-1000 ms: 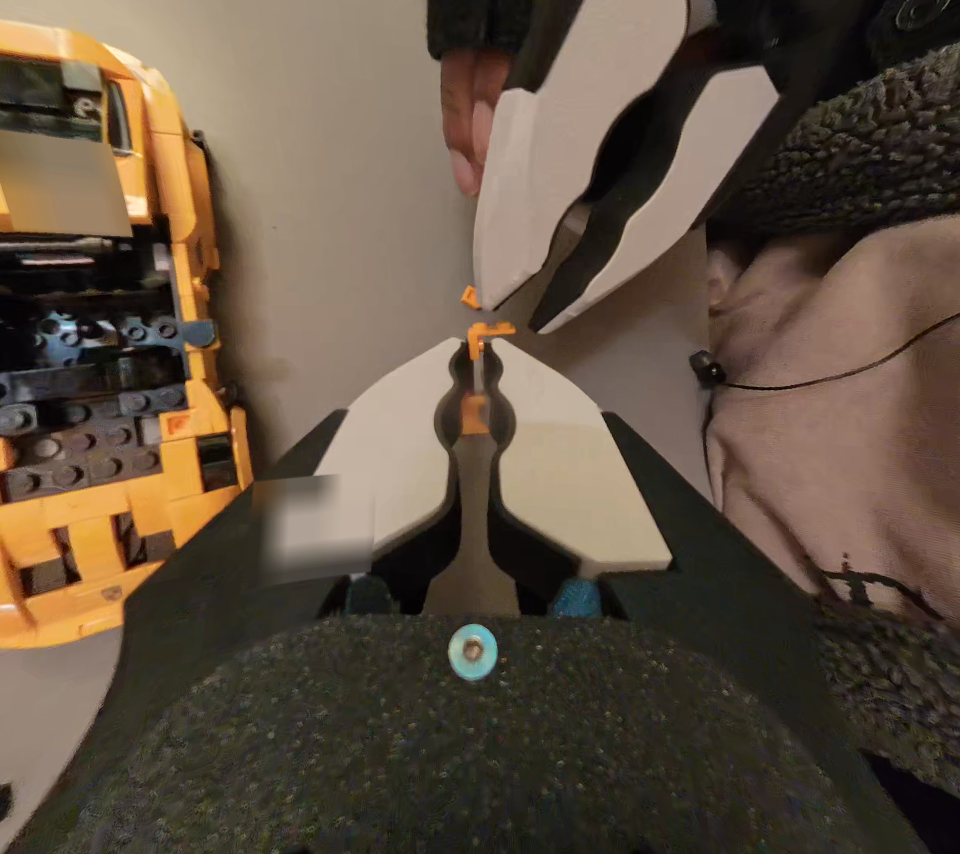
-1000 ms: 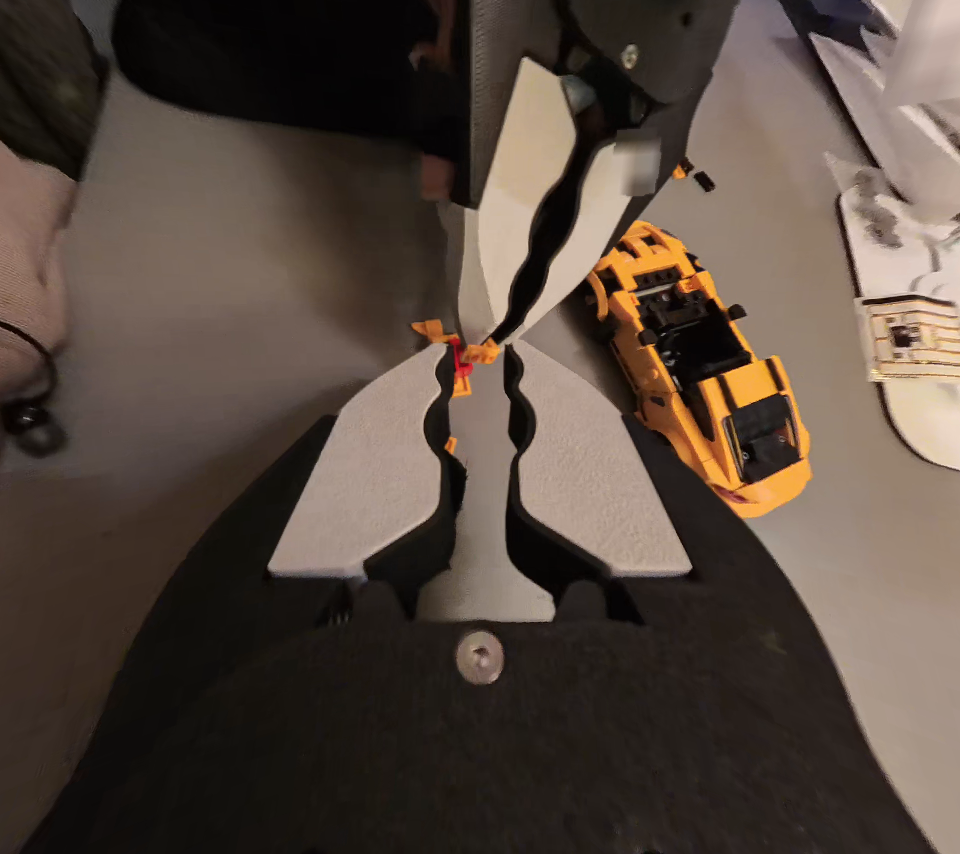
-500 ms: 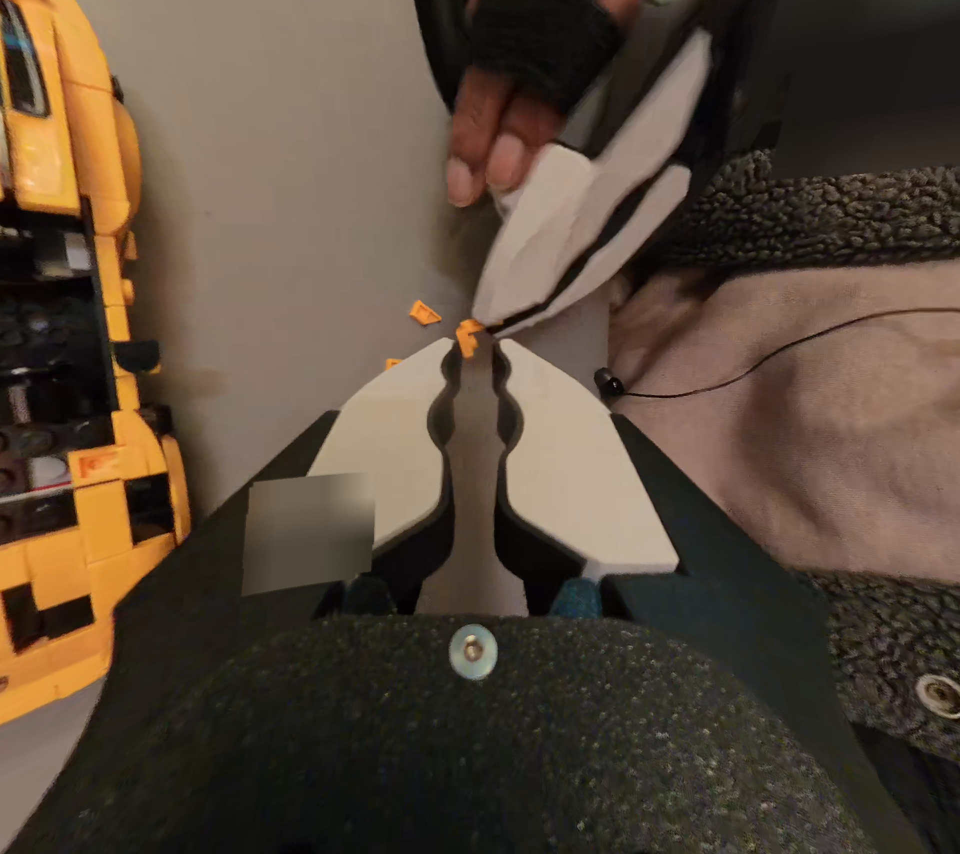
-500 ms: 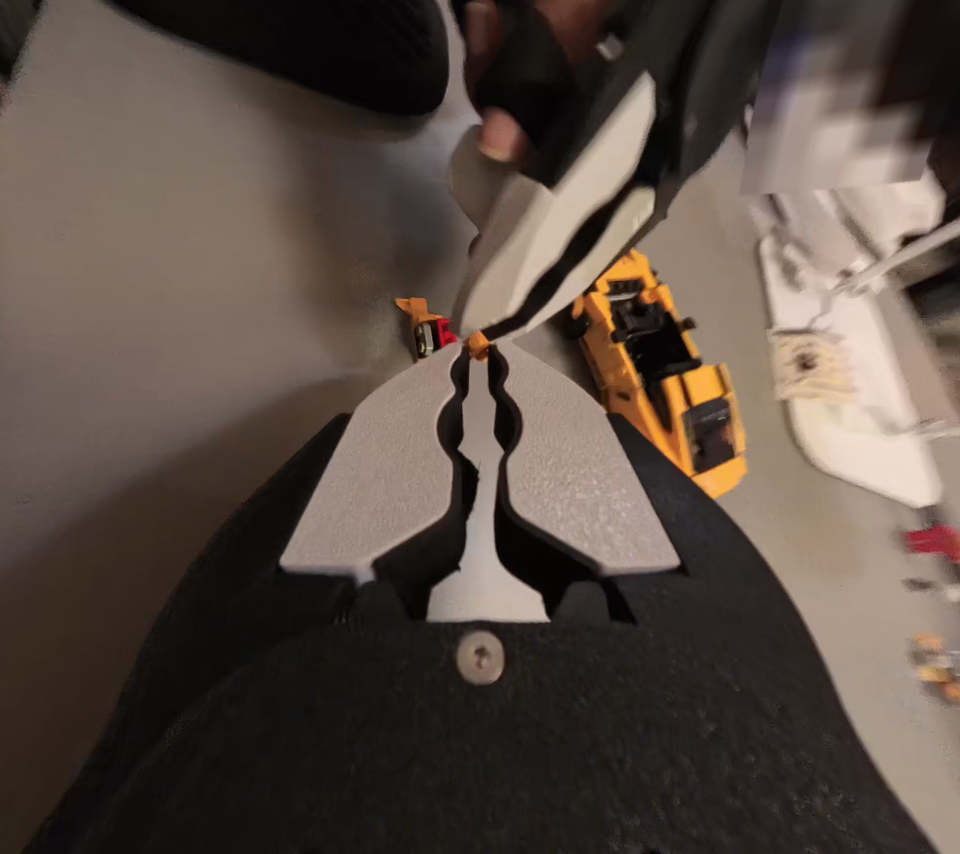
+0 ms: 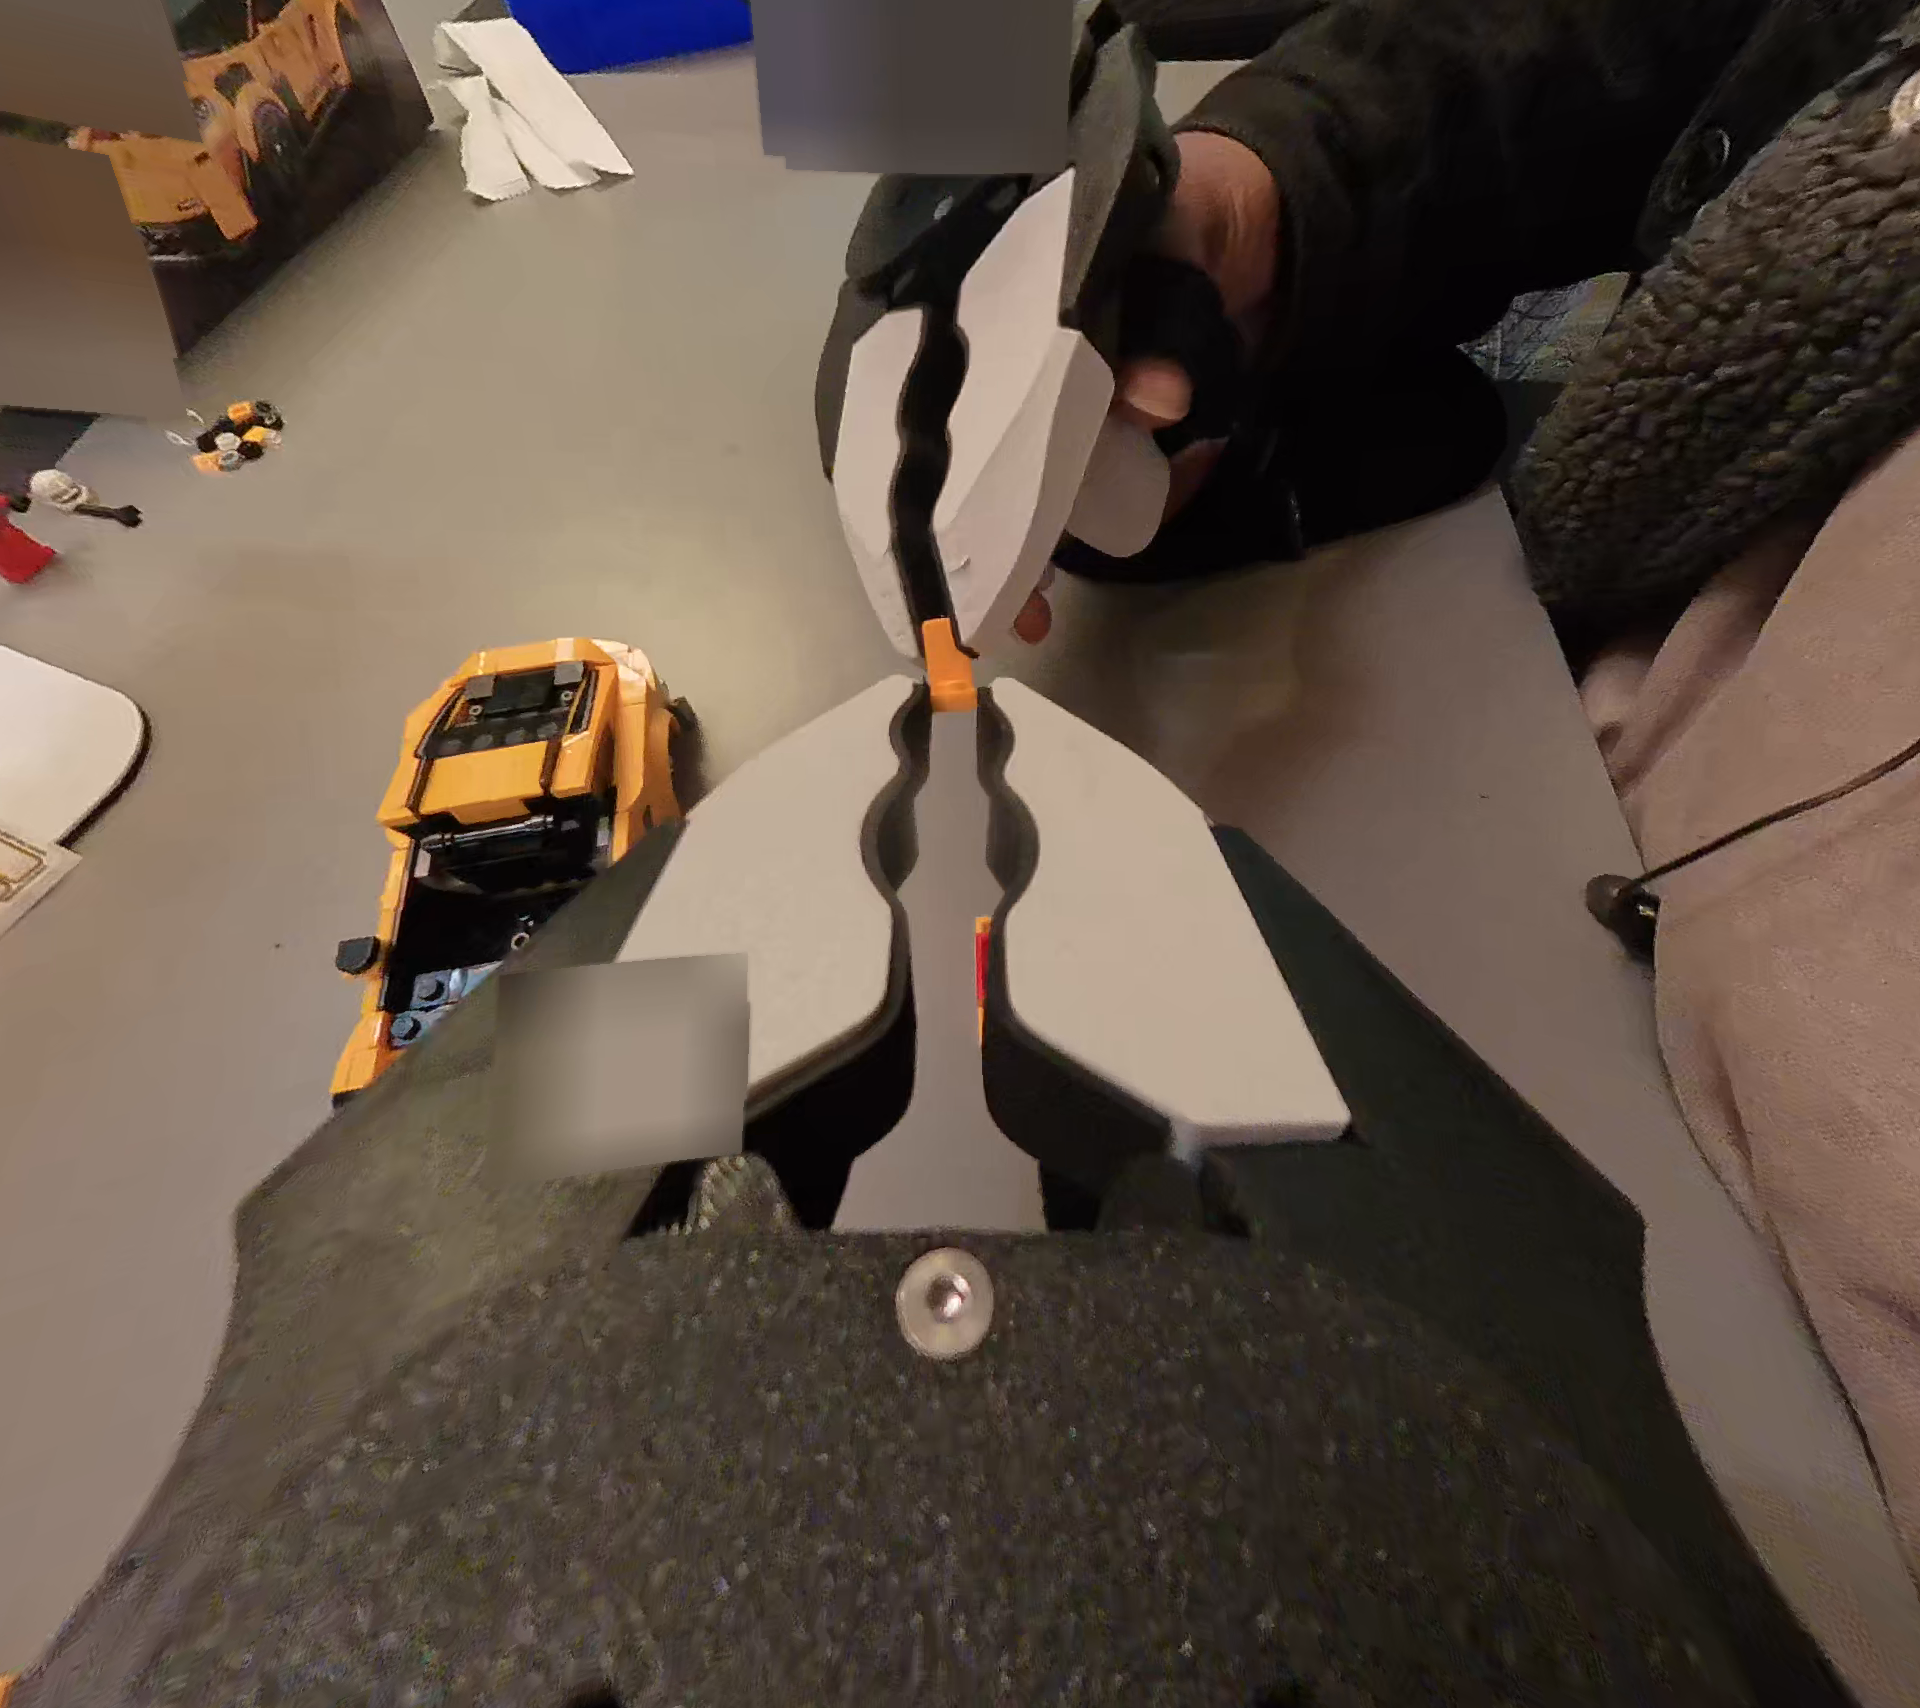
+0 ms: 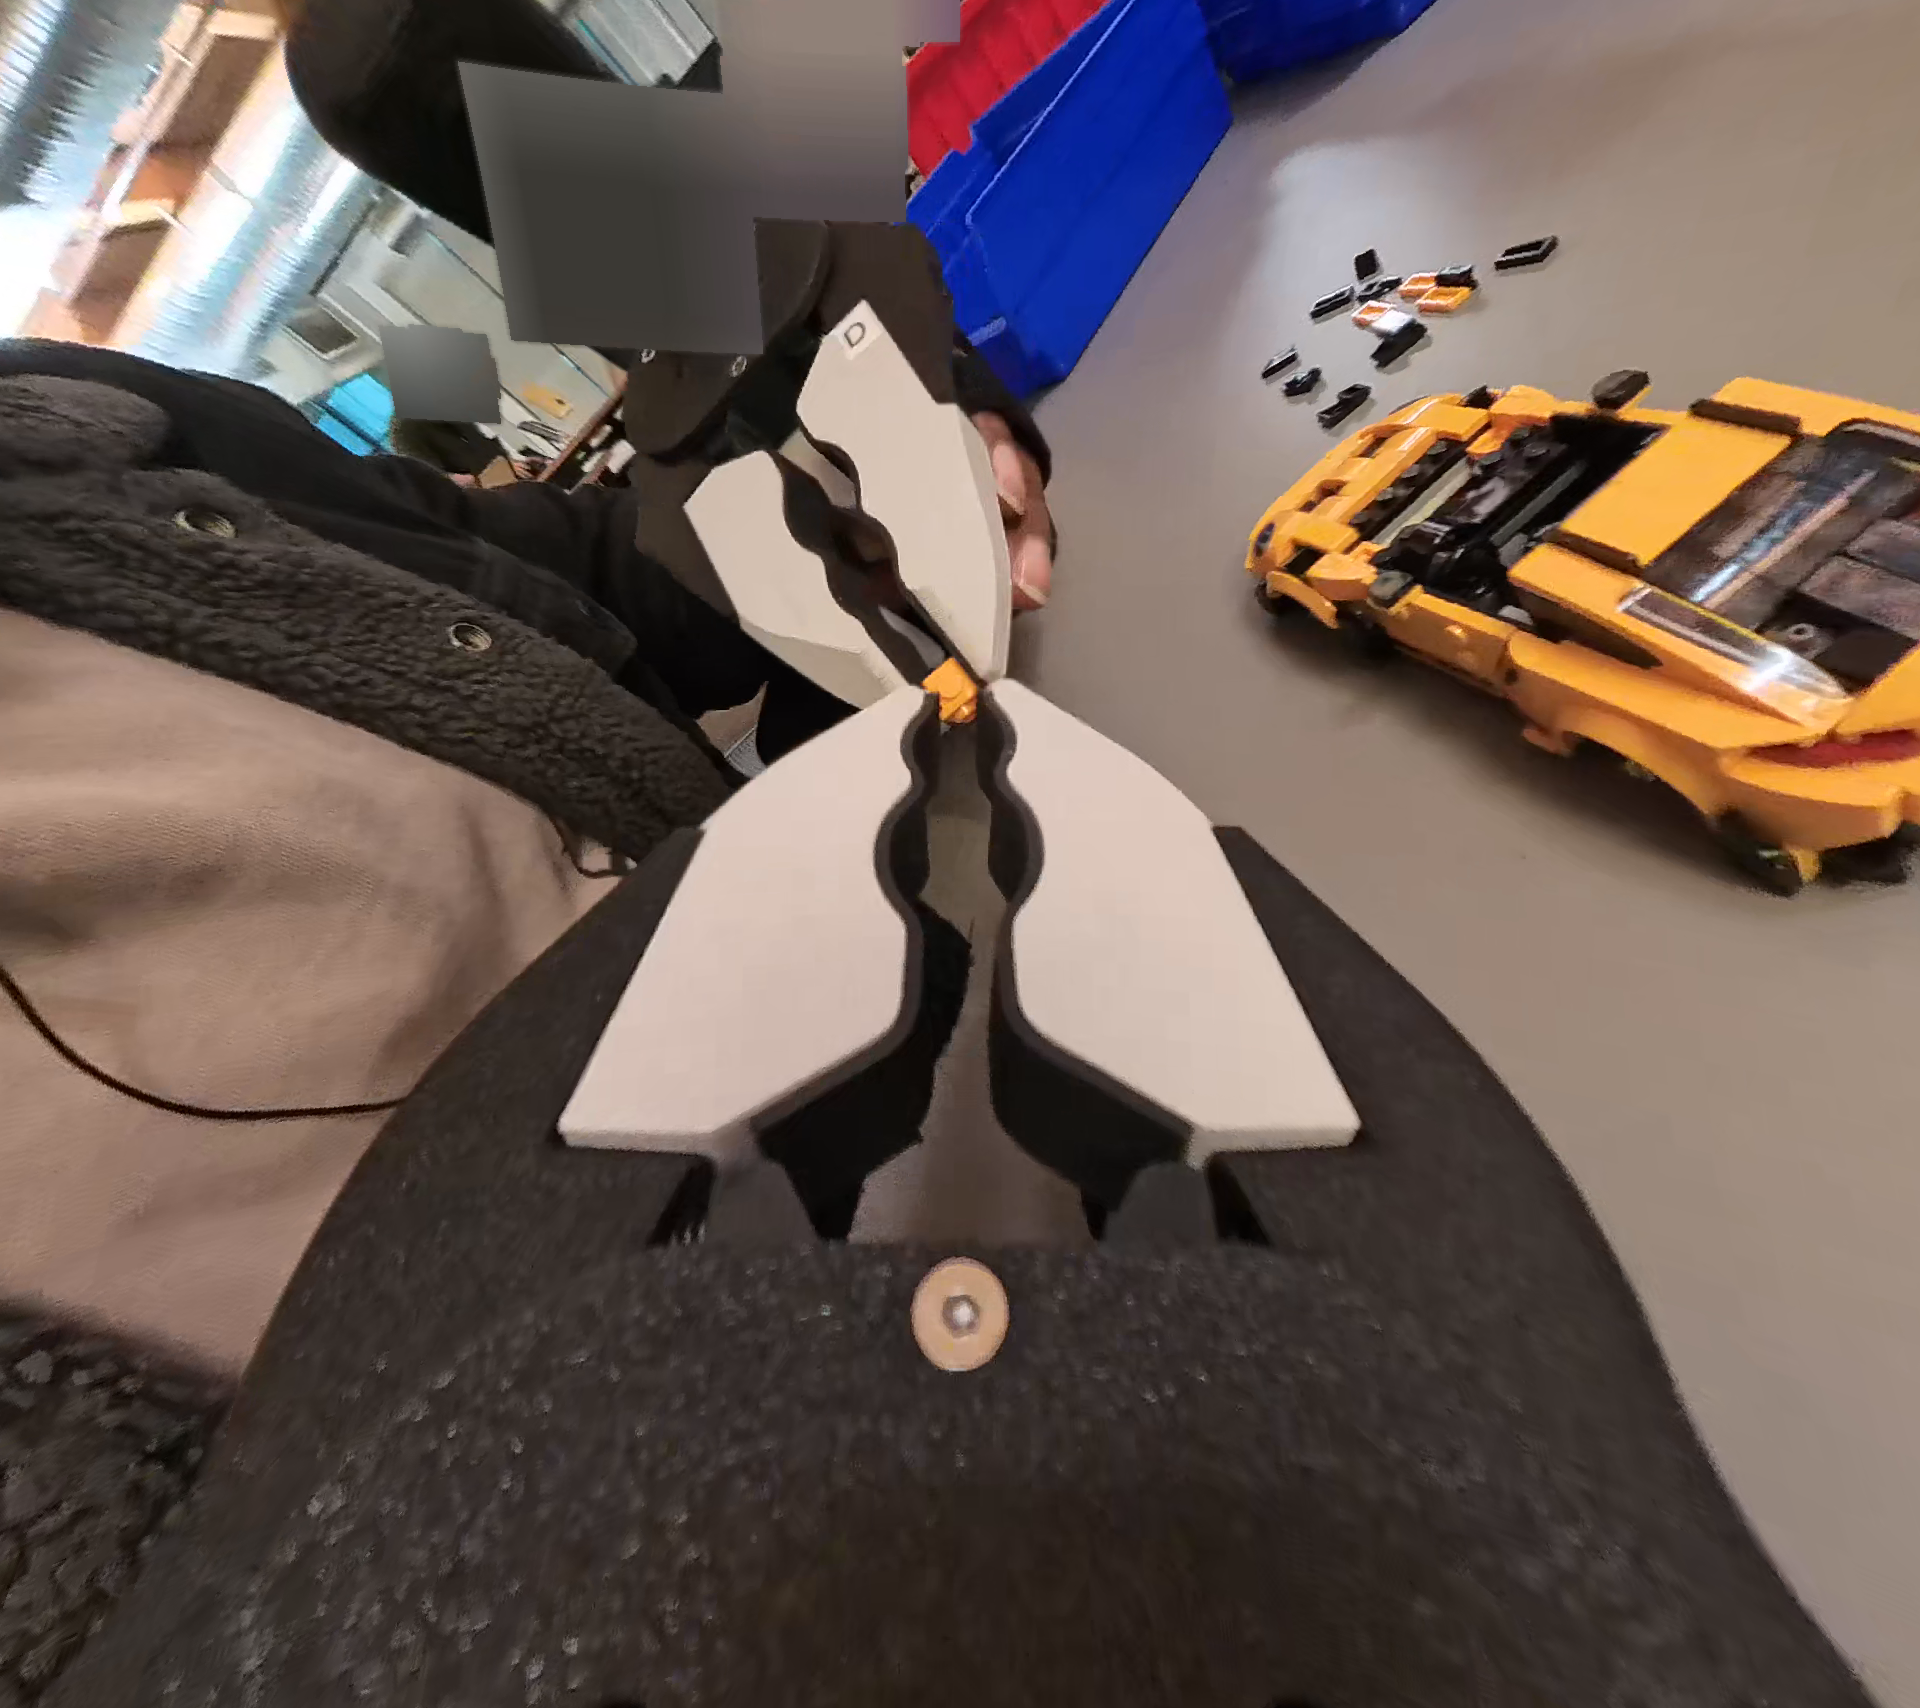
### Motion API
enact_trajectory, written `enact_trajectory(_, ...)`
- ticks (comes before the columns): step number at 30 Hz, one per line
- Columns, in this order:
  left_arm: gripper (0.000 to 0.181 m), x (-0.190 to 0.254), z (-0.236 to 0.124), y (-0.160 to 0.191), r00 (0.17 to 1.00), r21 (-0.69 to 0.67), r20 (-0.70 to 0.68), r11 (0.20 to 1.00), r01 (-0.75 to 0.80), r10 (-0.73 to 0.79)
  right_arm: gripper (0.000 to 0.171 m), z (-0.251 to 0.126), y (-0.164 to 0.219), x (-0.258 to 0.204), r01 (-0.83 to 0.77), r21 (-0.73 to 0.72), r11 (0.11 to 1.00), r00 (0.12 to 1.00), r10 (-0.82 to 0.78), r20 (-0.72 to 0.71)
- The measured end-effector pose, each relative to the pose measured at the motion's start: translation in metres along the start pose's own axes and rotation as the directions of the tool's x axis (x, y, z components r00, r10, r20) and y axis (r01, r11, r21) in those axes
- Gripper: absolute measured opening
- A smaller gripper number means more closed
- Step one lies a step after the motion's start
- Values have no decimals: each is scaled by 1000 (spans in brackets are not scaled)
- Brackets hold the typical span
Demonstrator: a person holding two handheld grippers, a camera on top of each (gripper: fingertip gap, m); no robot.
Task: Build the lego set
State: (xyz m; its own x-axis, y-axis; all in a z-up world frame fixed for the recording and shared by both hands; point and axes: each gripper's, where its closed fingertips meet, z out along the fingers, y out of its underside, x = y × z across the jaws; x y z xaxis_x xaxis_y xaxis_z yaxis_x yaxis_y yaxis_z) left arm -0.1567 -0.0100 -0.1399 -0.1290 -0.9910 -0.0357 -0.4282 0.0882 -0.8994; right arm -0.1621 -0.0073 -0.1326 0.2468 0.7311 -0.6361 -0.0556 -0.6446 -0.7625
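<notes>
A small orange lego piece [image 5: 949,671] is pinched tip to tip between both grippers, above the grey table [image 5: 623,515]. My left gripper [image 5: 948,700] is shut on its lower end. My right gripper [image 5: 933,628] comes down from above in a gloved hand and is shut on its upper end. In the right wrist view my right gripper [image 6: 956,708] holds the orange piece [image 6: 954,690], and the left gripper [image 6: 951,671] meets it from above. The partly built orange lego car [image 5: 520,775] lies on the table to the left; it also shows in the right wrist view [image 6: 1610,567].
Loose small black and orange pieces [image 6: 1392,297] lie beyond the car, and more lie near the set's box [image 5: 260,48]. Blue bins [image 6: 1091,152] stand at the back. A white cloth [image 5: 520,110] and a white board [image 5: 62,744] lie on the table. A person's coat fills the near side. The tips of both grippers are at nearly the same place.
Both grippers have swung from looking down at the table to looking across it. They stay tip to tip on the orange piece, and the right gripper has closed on it.
</notes>
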Motion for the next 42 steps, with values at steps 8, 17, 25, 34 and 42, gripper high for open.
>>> enact_trajectory(8,8,-4,4,37,997,-211,-69,978,3,-18,14,-5,35,17,112,-332,936,979,-161,-122)
enact_trajectory(17,8,-3,6,67,976,-377,-162,923,75,-145,20,0,90,39,244,-723,646,819,-537,-204)
enact_trajectory(25,8,-10,2,67,976,-387,-147,917,94,-162,12,1,84,48,293,-757,584,790,-594,-153)
enact_trajectory(34,8,4,7,64,968,-392,-166,913,110,-188,16,-9,81,45,336,-749,571,780,-614,-118)
enact_trajectory(42,8,11,27,61,960,-522,-183,848,89,-213,11,-15,71,44,457,-700,549,735,-676,-50)
